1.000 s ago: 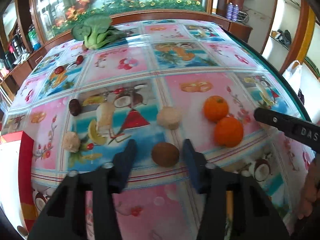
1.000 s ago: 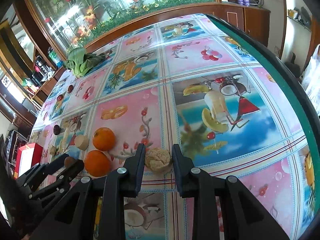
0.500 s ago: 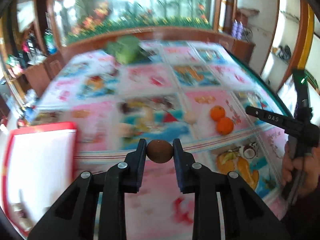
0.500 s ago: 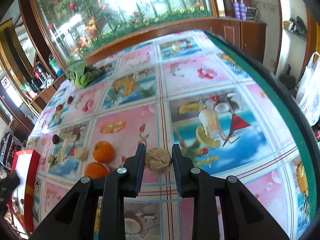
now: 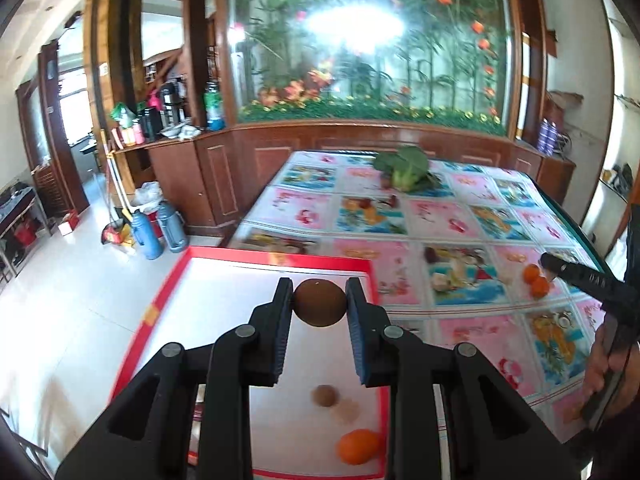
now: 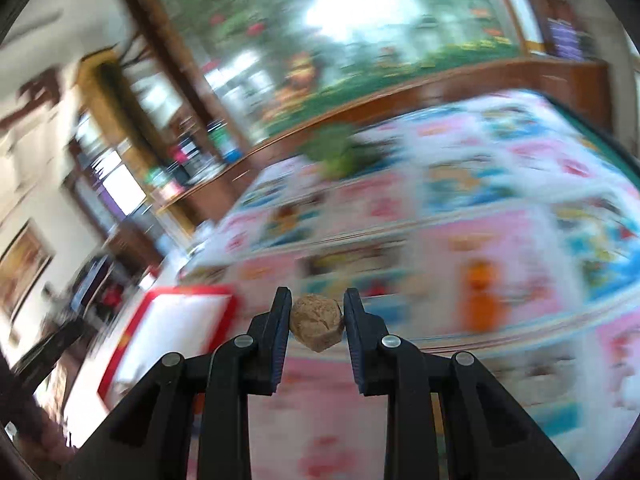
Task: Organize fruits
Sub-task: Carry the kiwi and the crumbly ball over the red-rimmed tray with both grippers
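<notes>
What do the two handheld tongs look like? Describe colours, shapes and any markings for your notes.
Both the left tongs and right tongs are matte black, with angular linkage arms joined by round silver rivets. Each finger ends in a flat pad with a ribbed blue inner face. No cables or sleeves show; any lettering is too blurred to read.
</notes>
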A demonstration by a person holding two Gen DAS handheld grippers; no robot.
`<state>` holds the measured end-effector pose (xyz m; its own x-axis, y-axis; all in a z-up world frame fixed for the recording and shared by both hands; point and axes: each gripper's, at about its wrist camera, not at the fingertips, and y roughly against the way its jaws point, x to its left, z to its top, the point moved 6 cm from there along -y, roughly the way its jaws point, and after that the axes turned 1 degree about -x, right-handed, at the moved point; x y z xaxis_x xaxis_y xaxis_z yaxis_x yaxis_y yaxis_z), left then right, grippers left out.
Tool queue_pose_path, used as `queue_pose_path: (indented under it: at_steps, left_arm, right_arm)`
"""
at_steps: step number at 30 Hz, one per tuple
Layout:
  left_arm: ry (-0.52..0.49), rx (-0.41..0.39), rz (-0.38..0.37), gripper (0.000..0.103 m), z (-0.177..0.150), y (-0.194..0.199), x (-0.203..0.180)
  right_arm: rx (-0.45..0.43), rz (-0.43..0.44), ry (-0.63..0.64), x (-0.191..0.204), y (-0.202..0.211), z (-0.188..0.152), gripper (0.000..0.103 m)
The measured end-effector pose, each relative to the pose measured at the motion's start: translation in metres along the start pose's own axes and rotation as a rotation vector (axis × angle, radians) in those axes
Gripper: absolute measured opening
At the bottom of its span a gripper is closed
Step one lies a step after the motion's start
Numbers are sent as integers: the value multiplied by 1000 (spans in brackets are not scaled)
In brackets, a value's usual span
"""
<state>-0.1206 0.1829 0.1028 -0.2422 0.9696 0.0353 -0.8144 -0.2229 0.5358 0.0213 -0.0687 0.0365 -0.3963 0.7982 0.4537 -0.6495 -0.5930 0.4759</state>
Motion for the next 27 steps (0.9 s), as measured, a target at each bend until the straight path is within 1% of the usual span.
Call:
queue_pose_path:
  at_steps: [3, 5, 9, 11, 15, 18, 20, 24, 27]
  left_arm:
    - [31, -19, 26, 29, -2, 6, 26]
    - [49, -24, 49, 29, -6, 10, 43]
    - [94, -6, 92, 29, -21, 10, 77]
    - [112, 5, 110, 29, -27, 9, 90]
    - [137, 16, 143, 29, -37, 5, 110]
    - [156, 21, 152, 29, -41, 4, 120]
    - [154, 21, 166, 29, -41, 3, 126]
    - [149, 24, 180, 29, -41, -1, 130]
    - [137, 46, 193, 29, -45, -11, 130]
  right_arm:
    - [29, 104, 101, 70, -18, -4, 26]
    - [39, 153, 147, 104, -29, -7, 26]
    - [83, 220, 203, 150, -54, -17, 26]
    - [134, 252, 229, 172, -72, -28, 26]
    - [204, 266, 287, 197, -90, -47, 26]
    - [270, 280, 288, 211, -106, -57, 26]
    - [293, 276, 283, 214, -110, -64, 26]
    - [309, 260, 301, 219, -116, -71, 26]
    - [337, 253, 296, 218, -122, -78, 26]
